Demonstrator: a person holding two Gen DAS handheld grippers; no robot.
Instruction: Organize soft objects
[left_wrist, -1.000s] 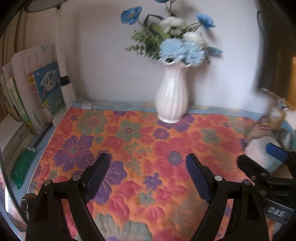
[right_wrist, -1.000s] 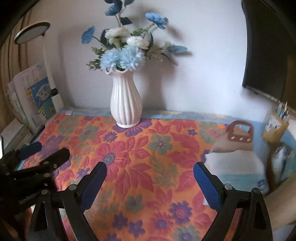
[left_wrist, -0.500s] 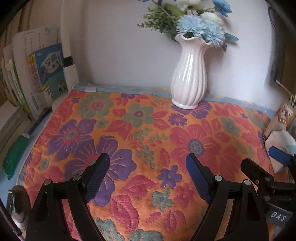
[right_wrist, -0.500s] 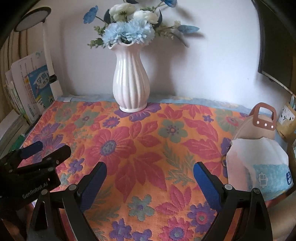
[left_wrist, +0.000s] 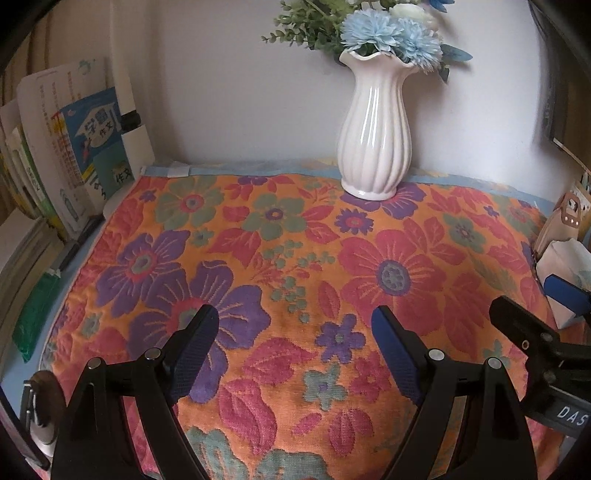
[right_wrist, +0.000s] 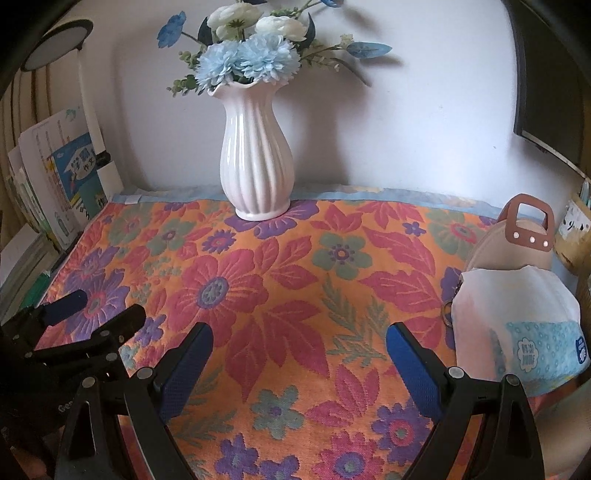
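A floral orange, red and purple towel (left_wrist: 295, 258) lies spread flat over the table; it also shows in the right wrist view (right_wrist: 295, 288). My left gripper (left_wrist: 295, 325) is open and empty, low over the towel's near part. My right gripper (right_wrist: 299, 343) is open and empty, also low over the towel, and it shows at the right in the left wrist view (left_wrist: 532, 314). The left gripper shows at the left in the right wrist view (right_wrist: 92, 310). A white and blue soft tissue pack (right_wrist: 517, 325) sits at the towel's right edge.
A white ribbed vase (left_wrist: 375, 136) with blue and white flowers stands at the back centre on the towel. Books (left_wrist: 74, 158) lean at the left. A beige bag with a brown handle (right_wrist: 517, 236) and a pen holder (right_wrist: 576, 229) stand at the right. A white wall is behind.
Both grippers have moved down and forward toward the towel; the vase looks nearer and the view tilts lower. Both stay open and empty.
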